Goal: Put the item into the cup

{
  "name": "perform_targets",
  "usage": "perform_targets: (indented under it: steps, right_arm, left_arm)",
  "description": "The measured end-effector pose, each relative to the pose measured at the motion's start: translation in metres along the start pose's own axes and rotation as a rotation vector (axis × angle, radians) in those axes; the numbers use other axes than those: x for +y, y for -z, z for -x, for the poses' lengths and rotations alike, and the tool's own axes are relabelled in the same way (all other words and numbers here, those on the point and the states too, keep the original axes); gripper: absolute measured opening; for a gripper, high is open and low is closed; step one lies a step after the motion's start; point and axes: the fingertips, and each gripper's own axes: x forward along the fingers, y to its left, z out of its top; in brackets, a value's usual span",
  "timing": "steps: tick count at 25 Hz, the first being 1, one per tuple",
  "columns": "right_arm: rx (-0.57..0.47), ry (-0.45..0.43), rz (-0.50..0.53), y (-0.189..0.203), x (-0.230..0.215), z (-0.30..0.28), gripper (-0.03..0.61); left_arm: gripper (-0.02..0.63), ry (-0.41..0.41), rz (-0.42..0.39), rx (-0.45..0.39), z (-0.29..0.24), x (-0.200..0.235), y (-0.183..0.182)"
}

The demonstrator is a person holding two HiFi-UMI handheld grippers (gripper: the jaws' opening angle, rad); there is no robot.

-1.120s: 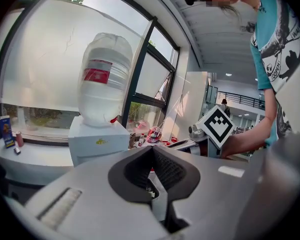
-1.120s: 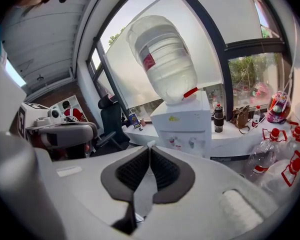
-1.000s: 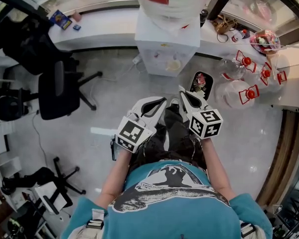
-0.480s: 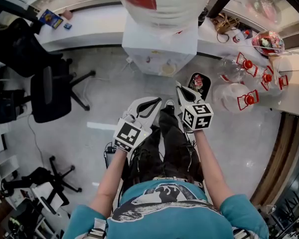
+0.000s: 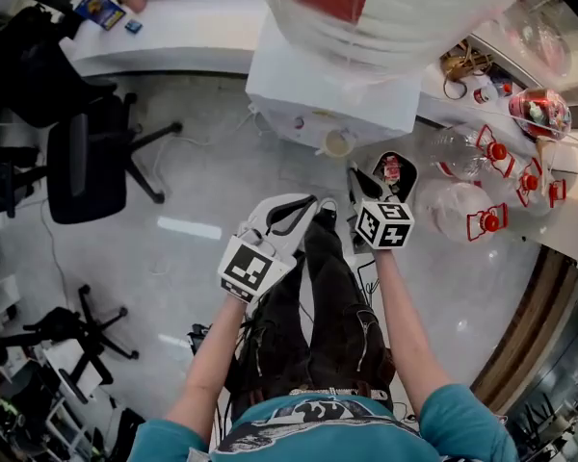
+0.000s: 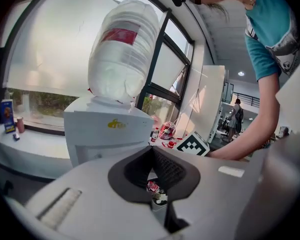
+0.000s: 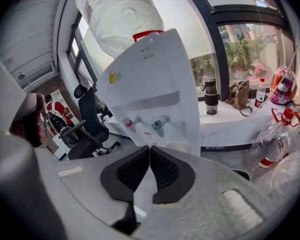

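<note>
A person in a teal shirt (image 5: 366, 436) and dark trousers (image 5: 332, 306) is standing on a pale glossy floor (image 5: 193, 248) and holding both tools out ahead at waist height. The left gripper (image 5: 311, 201) is showing its jaws shut tip to tip, with only an oval gap behind the tips and nothing clamped in it; its own view is confirming the pads meeting (image 6: 150, 150). The right gripper (image 5: 356, 174), just beside it and slightly further forward, is likewise closed and carrying nothing, its black pads pressing together (image 7: 150, 149). Which object is the item cannot be told. Just past the right gripper, a black bin (image 5: 409, 165) holding scraps is sitting on the floor. The cup (image 5: 338, 143), small and pale, is resting under the taps of the white water dispenser (image 5: 332, 104), well apart from both tools. A large inverted bottle (image 5: 395, 12) is topping the dispenser. To the right, clear jugs with red caps (image 5: 462, 210) are lying by the wall. To the left, a black office chair (image 5: 77, 157) is standing before a white counter (image 5: 173, 41).
</note>
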Motion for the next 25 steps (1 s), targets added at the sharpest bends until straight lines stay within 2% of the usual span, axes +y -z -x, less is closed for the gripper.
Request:
perform_targets:
  steps: [4, 11, 18, 25]
  right_arm:
    - [0.000, 0.011, -0.070, 0.003, -0.014, -0.030, 0.014]
    - [0.014, 0.008, -0.157, 0.014, -0.027, -0.069, 0.014]
    - [0.004, 0.021, -0.276, 0.023, -0.042, -0.093, 0.014]
    - [0.017, 0.036, -0.318, 0.029, -0.054, -0.110, 0.015]
  left_arm:
    - [0.015, 0.003, 0.040, -0.014, -0.005, 0.008, 0.010]
    - [0.015, 0.006, 0.034, 0.045, -0.015, 0.010, 0.039]
    - [0.015, 0.011, 0.058, 0.056, -0.023, 0.018, 0.051]
    - [0.015, 0.021, 0.069, 0.067, -0.029, 0.021, 0.057]
